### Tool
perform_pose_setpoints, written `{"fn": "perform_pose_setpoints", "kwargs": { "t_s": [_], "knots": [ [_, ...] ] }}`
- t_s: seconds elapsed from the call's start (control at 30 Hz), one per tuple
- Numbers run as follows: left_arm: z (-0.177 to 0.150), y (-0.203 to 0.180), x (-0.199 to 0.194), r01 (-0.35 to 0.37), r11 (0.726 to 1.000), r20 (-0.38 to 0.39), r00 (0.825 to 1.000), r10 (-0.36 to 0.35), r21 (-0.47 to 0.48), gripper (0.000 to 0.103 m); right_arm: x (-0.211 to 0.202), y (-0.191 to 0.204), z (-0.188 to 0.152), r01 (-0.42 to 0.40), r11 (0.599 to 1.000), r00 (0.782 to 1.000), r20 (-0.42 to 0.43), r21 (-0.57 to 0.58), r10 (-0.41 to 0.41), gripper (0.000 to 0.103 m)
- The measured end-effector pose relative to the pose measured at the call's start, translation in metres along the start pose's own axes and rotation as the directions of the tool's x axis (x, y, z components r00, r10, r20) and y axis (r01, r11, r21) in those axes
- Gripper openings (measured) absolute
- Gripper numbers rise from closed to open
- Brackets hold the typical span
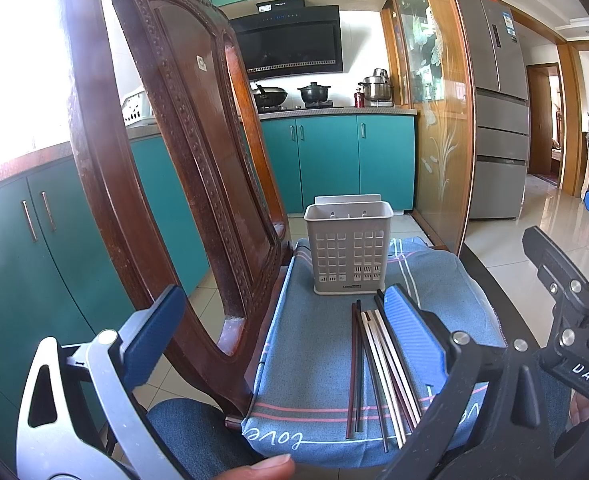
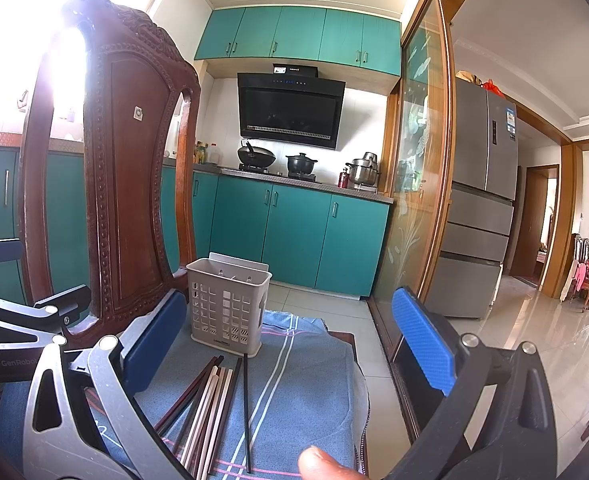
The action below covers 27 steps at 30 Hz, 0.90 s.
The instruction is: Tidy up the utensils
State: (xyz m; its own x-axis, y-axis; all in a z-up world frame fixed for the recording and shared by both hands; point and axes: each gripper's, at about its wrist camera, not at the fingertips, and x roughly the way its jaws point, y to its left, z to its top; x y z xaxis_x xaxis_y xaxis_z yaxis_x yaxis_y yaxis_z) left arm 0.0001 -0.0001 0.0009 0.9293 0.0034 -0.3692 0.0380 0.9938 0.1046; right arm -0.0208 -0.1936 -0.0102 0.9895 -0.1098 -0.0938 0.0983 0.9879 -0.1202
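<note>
On the blue cloth [image 1: 326,344] over the chair [image 1: 198,184] seat, a bundle of chopsticks [image 1: 378,364] lay just in front of the upright grey holder [image 1: 348,250]. Both the left gripper [image 1: 282,336] and the right gripper [image 2: 290,344] hovered above the cloth with fingers wide apart, holding nothing.
</note>
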Motion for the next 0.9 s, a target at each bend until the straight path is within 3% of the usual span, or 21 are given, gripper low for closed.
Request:
{"fn": "perform_pose_setpoints", "kwargs": {
  "t_s": [0.9],
  "knots": [
    [-0.0021,-0.002,0.0061,0.0,1.0,-0.024,1.0,0.0,-0.005,0.099,0.0007,0.0008,-0.0027,0.002,1.0,1.0,-0.003,0.0,-0.002,0.1]
  ]
}}
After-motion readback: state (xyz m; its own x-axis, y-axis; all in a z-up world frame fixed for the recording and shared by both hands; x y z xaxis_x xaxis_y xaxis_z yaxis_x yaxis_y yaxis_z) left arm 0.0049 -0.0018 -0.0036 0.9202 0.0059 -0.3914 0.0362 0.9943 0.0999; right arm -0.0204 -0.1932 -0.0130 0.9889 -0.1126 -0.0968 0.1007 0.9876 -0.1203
